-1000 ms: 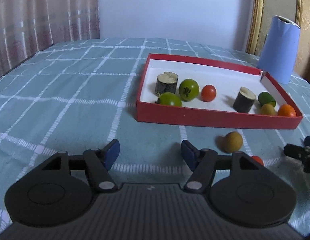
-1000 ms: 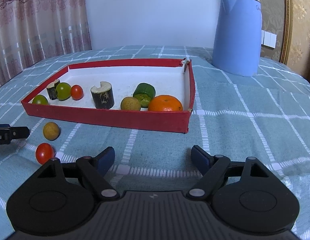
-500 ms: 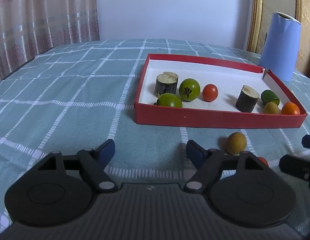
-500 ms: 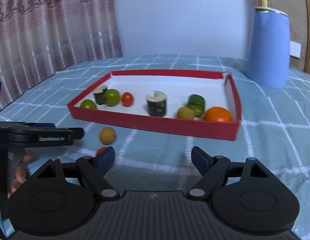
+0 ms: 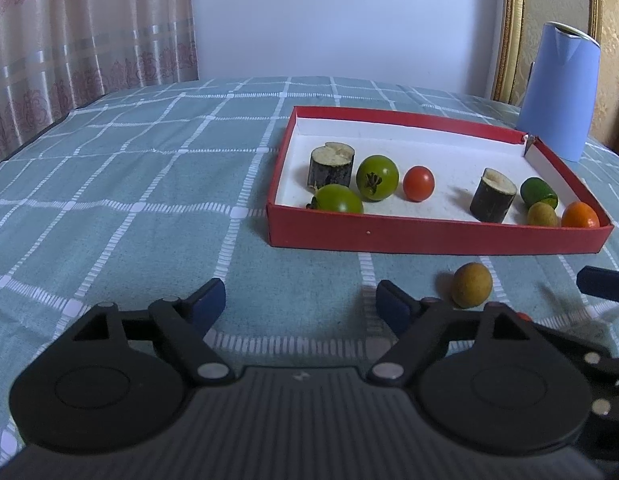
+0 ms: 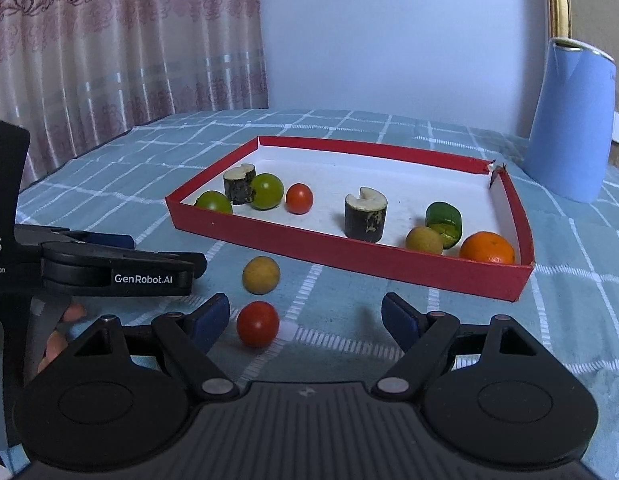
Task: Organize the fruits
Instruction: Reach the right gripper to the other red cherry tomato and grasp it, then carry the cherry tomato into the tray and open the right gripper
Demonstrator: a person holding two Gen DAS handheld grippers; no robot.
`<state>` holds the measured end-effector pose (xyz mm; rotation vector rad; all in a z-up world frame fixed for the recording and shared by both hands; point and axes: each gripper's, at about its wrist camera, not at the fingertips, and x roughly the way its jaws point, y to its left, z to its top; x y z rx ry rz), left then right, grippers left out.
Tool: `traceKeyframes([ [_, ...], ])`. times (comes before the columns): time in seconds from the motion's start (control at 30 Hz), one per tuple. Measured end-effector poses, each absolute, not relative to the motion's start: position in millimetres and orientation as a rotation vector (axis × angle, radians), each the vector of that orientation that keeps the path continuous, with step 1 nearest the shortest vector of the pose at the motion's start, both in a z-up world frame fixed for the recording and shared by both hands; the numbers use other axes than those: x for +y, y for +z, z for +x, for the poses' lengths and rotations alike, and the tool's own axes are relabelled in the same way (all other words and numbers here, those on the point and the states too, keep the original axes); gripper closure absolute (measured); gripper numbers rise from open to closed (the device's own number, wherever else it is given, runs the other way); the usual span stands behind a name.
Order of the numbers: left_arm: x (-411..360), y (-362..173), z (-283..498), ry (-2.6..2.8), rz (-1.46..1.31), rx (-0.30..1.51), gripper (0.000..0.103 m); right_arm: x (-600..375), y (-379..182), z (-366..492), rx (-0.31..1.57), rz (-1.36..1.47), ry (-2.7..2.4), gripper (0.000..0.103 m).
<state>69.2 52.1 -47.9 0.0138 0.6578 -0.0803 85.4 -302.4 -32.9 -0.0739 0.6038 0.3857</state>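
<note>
While gaping, right hand-held gripper (image 6: 305, 314), red tomato (image 6: 257, 323)

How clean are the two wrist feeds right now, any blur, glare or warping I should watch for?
Left wrist: sharp in the middle, the tray crisp, but the right gripper at the right edge is smeared; the checked lines bow near the borders. Right wrist: sharp, soft daylight, faint shadows under the red tomato and yellow fruit; no glare.

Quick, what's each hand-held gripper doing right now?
Left hand-held gripper: open, has just been opening, nothing between its jaws.
Right hand-held gripper: open, holding nothing.
</note>
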Motion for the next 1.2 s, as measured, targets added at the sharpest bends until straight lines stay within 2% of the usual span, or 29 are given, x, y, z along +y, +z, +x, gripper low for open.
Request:
traceKeyframes([
  [0.1,52,-48,69,-0.079,0.012,0.658,0.019,-303,-35,89,0.613,-0.066,0.384,0.02],
  [0.3,52,-49,70,-0.08,0.011,0.659,0.018,-297,-37,89,0.609,-0.076,0.422,0.041],
  [0.4,52,-49,70,-0.079,0.012,0.659,0.018,-293,-36,86,0.607,-0.078,0.457,0.06],
  [0.5,52,-49,70,-0.079,0.011,0.659,0.018,-285,-40,85,0.632,-0.099,0.491,0.066],
  [0.53,52,-49,70,-0.078,0.01,0.659,0.017,-282,-43,86,0.643,-0.108,0.489,0.073],
  [0.6,52,-49,70,-0.078,0.007,0.66,0.017,-282,-44,85,0.633,-0.106,0.479,0.079],
  [0.93,53,-49,70,-0.078,0.006,0.66,0.016,-310,-29,82,0.531,-0.094,0.38,0.08],
  [1.2,53,-49,70,-0.079,0.006,0.661,0.015,-353,-8,137,0.471,-0.072,0.195,0.08],
])
